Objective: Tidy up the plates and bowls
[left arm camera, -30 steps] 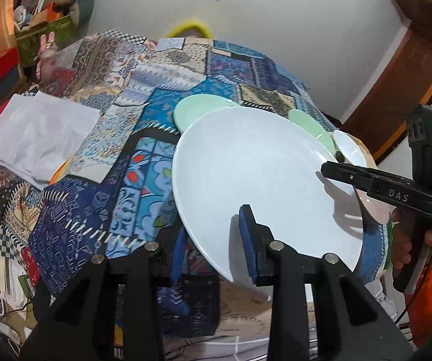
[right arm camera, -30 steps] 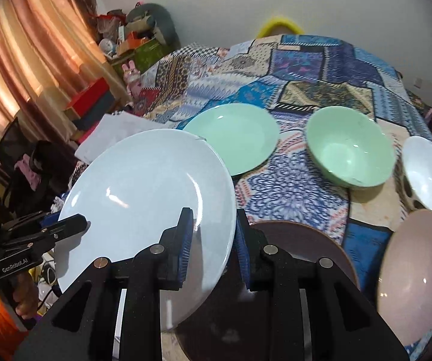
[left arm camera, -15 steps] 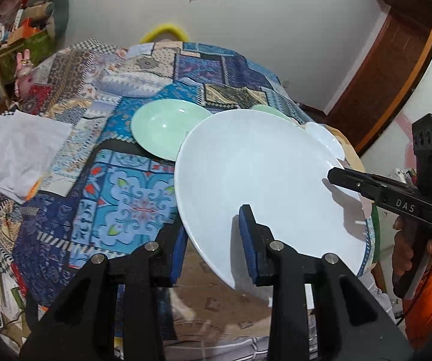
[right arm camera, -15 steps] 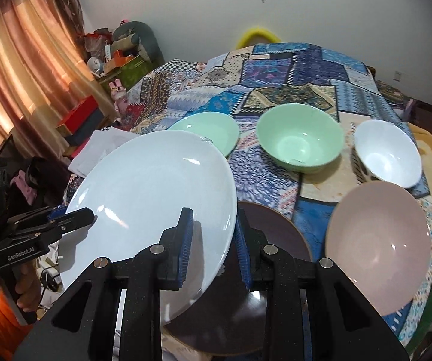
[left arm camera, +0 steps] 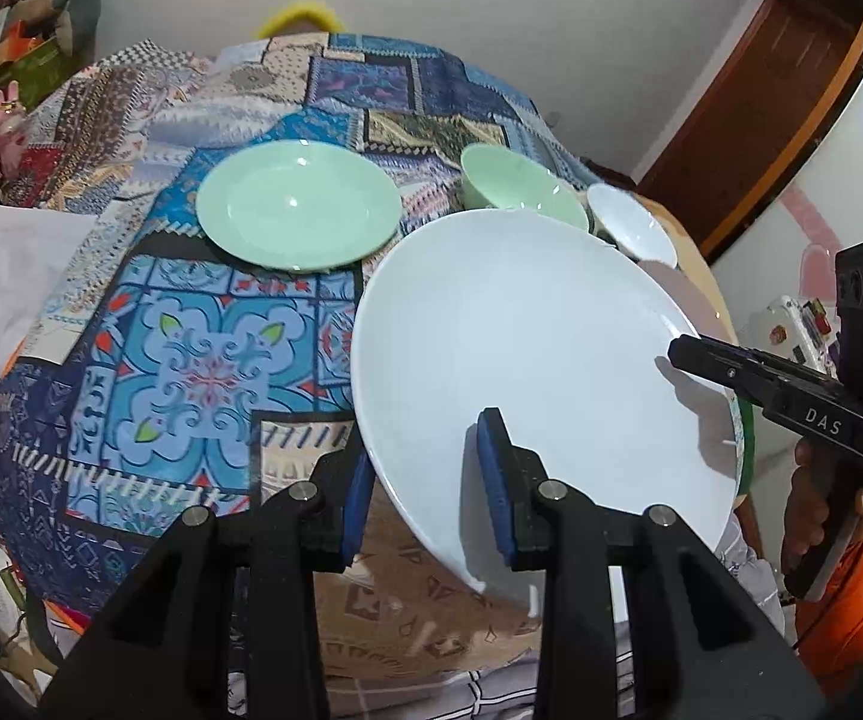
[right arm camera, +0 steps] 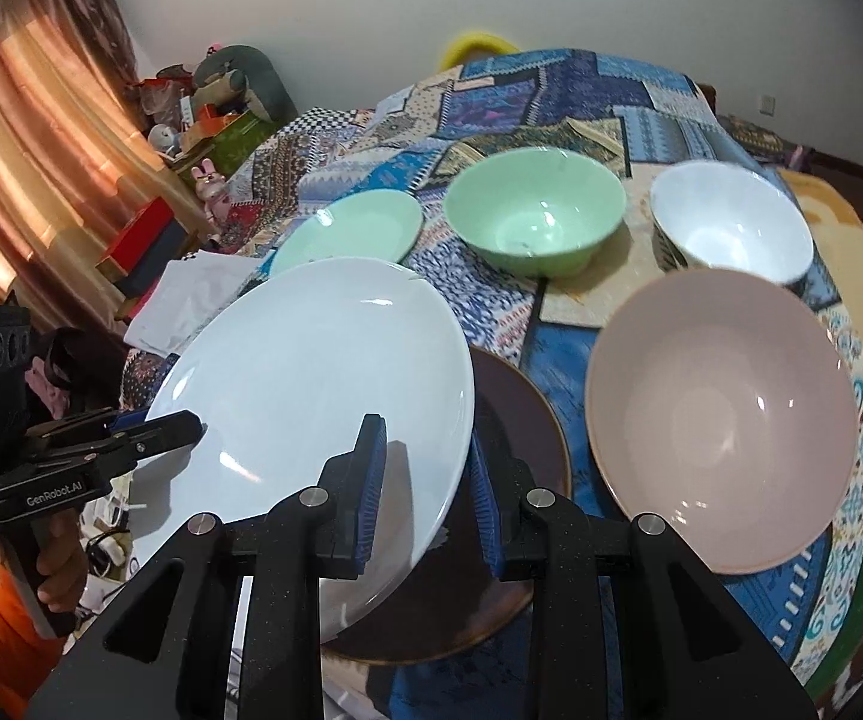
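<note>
white plate, round, smooth and glossy, is held tilted above the table's near edge, pinched at two opposite rim spots. left gripper has its blue ribbed pads closed on the rim nearest its camera; right gripper clamps the rim on the other side, one pad above the plate and one below. in the left wrist view the right gripper's black body reads "das"; in the right wrist view the left gripper's body reads "genrobot.ai". each tool is gripped by a hand with an orange sleeve below it.

under the white plate lies a dark brown plate, matte, flat on the cloth. just beside it sits a wide pale pink bowl. farther back stand a mint green bowl, a white bowl with a dark patterned outside, and a shallow mint green plate. all rest on a patchwork tablecloth of blue, tan and checkered prints. white folded cloth lies at the left edge.
</note>
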A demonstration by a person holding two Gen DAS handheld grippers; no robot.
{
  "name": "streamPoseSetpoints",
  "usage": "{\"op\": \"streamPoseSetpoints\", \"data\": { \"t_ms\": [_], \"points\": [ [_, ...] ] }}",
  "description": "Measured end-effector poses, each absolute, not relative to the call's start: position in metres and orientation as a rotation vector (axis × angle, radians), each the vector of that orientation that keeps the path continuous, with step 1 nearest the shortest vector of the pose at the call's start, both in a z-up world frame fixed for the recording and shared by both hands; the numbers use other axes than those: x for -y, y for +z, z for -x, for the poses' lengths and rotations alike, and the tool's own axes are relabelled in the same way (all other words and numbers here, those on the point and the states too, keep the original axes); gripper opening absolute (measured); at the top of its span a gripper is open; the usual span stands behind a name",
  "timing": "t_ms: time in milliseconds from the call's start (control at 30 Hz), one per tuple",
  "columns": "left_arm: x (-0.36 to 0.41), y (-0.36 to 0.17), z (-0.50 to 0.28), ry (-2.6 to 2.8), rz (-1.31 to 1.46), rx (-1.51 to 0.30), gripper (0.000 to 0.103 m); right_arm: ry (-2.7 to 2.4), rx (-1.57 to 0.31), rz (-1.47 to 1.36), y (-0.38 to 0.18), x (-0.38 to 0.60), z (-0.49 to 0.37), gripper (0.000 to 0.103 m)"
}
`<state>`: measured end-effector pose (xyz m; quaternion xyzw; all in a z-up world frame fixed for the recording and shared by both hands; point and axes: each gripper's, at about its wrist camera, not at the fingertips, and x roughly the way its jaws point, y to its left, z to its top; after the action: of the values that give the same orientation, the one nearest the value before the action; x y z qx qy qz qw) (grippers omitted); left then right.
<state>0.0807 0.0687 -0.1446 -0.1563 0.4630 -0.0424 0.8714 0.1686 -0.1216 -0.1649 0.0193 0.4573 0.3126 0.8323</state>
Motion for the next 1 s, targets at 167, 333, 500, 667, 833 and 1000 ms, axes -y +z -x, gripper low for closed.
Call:
{"op": "streamPoseSetpoints", "data": {
  "t_ms": [167,333,500,667,833,1000],
  "points": [
    [-0.061,-0.158,-0.088,-0.092,0.321,-1.002,0.032,0.651,-0.997,-0.057,-0.178,0.130,-0.168,0.025],
    [-0.054,-0.170,-0.093,-0.096,0.316,-1.037,0.032,0.643,-1.024,-0.081,-0.189,0.139,-0.169,0.025],
    [-0.048,-0.179,-0.097,-0.100,0.300,-1.062,0.032,0.633,-1.053,-0.099,-0.198,0.145,-0.168,0.025],
    [-0.045,-0.188,-0.103,-0.104,0.302,-1.087,0.032,0.626,-1.068,-0.110,-0.202,0.149,-0.167,0.025],
    [-0.042,-0.191,-0.105,-0.094,0.281,-1.089,0.032,0.625,-1.082,-0.114,-0.206,0.151,-0.167,0.025],
    [-0.044,-0.199,-0.111,-0.096,0.292,-1.112,0.034,0.625,-1.078,-0.129,-0.205,0.158,-0.166,0.025]
  ]
}}
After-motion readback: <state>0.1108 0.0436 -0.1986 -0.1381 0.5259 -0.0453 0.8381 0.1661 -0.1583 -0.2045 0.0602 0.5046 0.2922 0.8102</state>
